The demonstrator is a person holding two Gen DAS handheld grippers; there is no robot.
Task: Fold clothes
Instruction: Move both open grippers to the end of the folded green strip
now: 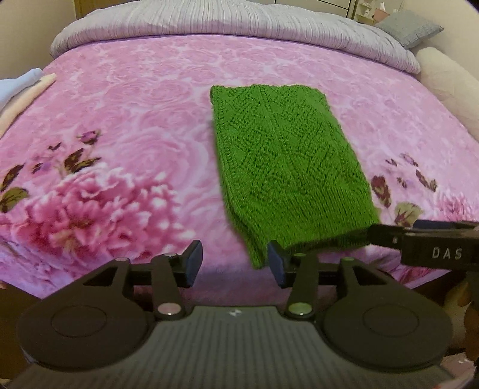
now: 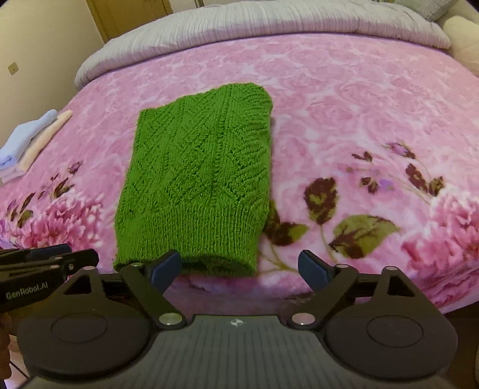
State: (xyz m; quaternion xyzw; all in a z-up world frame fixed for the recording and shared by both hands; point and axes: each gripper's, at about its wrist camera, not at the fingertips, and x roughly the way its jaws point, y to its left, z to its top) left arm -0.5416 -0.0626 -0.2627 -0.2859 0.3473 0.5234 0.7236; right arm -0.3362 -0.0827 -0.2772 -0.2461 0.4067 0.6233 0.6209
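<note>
A green knitted sweater point(image 1: 281, 161) point(image 2: 200, 179) lies folded into a long rectangle on the pink flowered blanket point(image 1: 125, 113) point(image 2: 359, 119). My left gripper point(image 1: 235, 263) hovers open at the sweater's near left corner. That corner shows just beside its right pad, and nothing is pinched. My right gripper point(image 2: 239, 269) stands wide open over the sweater's near edge, its left pad in front of the hem and nothing gripped. Each gripper also shows in the other's view: the right gripper point(image 1: 419, 239) at the sweater's near right corner, the left gripper point(image 2: 45, 260) at the near left.
A small stack of folded clothes point(image 1: 18, 89) point(image 2: 27, 143), blue over cream, sits at the bed's left edge. A grey duvet point(image 1: 239, 21) point(image 2: 269, 27) is rolled along the far side, with a grey pillow point(image 1: 410, 27) and a beige cushion point(image 1: 443, 77) far right.
</note>
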